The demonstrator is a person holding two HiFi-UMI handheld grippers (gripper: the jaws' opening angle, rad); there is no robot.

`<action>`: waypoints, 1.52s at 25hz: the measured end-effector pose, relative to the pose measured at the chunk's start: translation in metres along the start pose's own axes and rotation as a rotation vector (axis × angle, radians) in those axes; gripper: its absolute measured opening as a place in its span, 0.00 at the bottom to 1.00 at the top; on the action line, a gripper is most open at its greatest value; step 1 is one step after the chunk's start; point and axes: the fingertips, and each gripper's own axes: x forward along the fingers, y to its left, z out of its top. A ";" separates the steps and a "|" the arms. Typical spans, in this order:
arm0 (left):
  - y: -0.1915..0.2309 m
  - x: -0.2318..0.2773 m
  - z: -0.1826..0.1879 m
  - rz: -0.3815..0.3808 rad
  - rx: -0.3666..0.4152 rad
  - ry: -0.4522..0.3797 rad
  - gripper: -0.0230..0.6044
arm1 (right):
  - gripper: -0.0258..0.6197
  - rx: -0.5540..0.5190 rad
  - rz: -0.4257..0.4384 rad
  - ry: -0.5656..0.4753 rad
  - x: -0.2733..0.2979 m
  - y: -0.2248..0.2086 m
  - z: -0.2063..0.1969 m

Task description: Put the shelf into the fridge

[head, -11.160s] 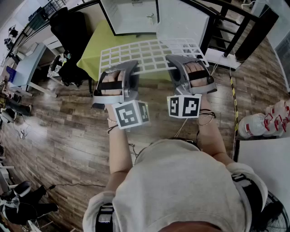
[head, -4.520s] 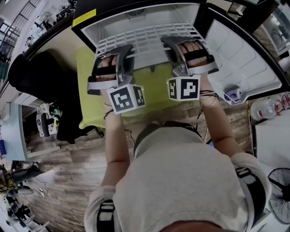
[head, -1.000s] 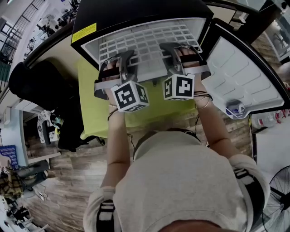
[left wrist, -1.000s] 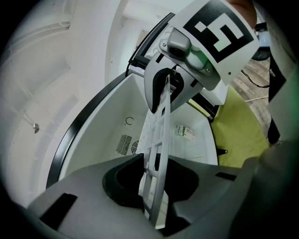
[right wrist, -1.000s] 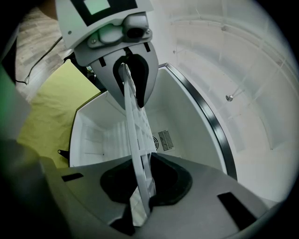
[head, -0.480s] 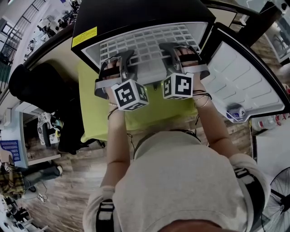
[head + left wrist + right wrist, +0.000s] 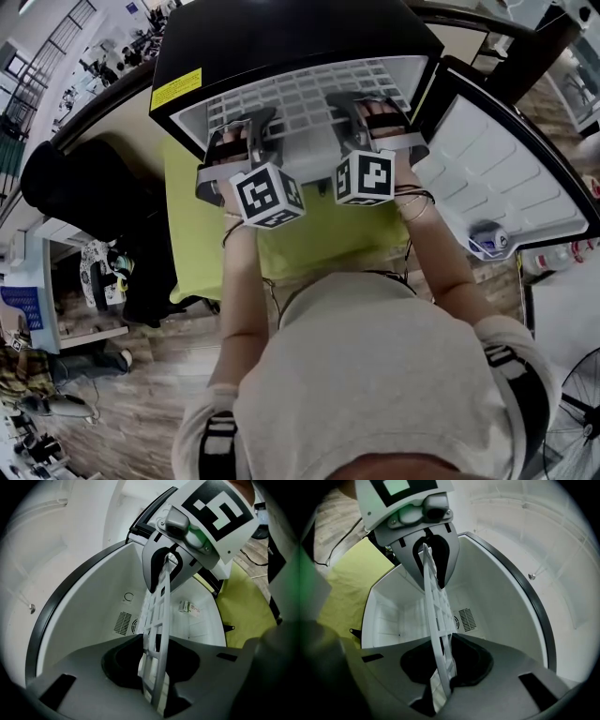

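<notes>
The white grid shelf [image 7: 309,98] lies flat, its far part inside the open fridge [image 7: 281,37]. My left gripper [image 7: 251,127] grips the shelf's near edge on the left, and my right gripper [image 7: 361,108] grips it on the right. In the left gripper view the shelf [image 7: 157,634] runs edge-on from my left gripper [image 7: 157,686] to the other gripper. Those jaws are opening slightly with the shelf still between them. In the right gripper view the shelf [image 7: 438,630] is pinched in my right gripper [image 7: 440,686]. The fridge's white cavity fills both backgrounds.
The fridge door [image 7: 497,178] stands open to the right with a can [image 7: 489,239] in its lower pocket. A yellow-green cloth-covered table [image 7: 300,234] sits below the fridge. A black chair [image 7: 84,187] is at the left. A rear vent [image 7: 123,622] marks the fridge's back wall.
Earlier the shelf was carried over the wooden floor toward the fridge. Over the last second both grippers pushed it a little deeper into the cavity.
</notes>
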 end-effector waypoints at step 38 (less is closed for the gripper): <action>-0.011 -0.048 0.008 0.012 -0.078 0.004 0.11 | 0.15 0.047 -0.027 0.015 -0.045 0.004 -0.001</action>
